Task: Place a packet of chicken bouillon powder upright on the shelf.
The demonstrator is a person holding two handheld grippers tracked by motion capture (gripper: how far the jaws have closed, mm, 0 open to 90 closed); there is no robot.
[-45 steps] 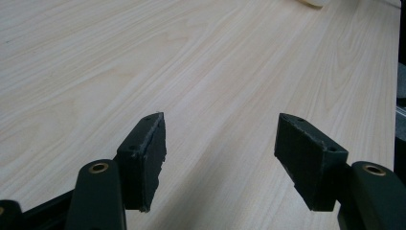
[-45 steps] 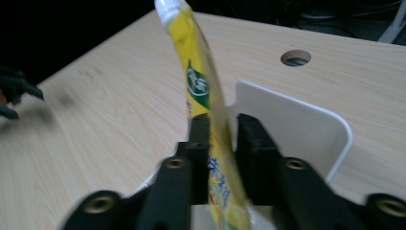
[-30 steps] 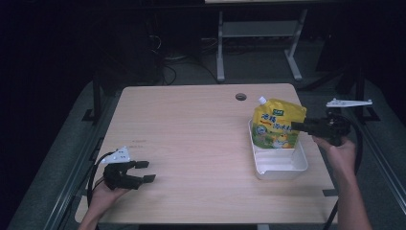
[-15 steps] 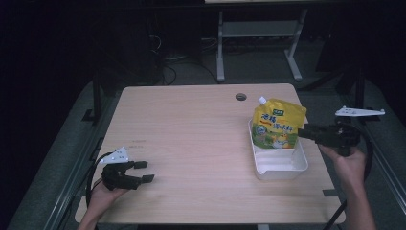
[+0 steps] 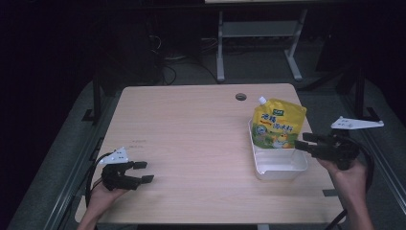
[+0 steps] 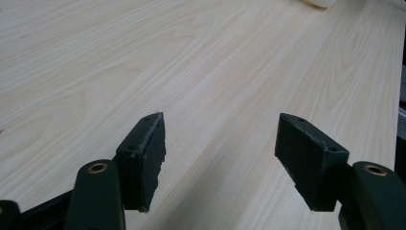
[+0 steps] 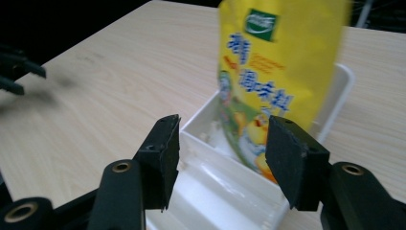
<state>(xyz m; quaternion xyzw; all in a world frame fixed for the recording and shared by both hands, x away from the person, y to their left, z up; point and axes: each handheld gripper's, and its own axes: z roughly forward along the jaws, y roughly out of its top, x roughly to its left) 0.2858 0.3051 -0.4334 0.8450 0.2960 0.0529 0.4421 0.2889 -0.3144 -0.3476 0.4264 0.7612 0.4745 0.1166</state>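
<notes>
Right gripper [image 5: 303, 143] backed off glossy yellow pouch [image 5: 277, 124]; jaws apart.

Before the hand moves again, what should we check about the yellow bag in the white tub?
1. Yellow spouted pouch inside the white plastic tub: ok, propped at its far end.
2. Right gripper let go: ok, jaws open, nothing between them.
3. Pouch steady: cannot tell, it leans on the rim.
4. Tub fully on the wooden table: ok, though near the right edge.
5. Left gripper out of the way: ok, open, resting far off.
</notes>
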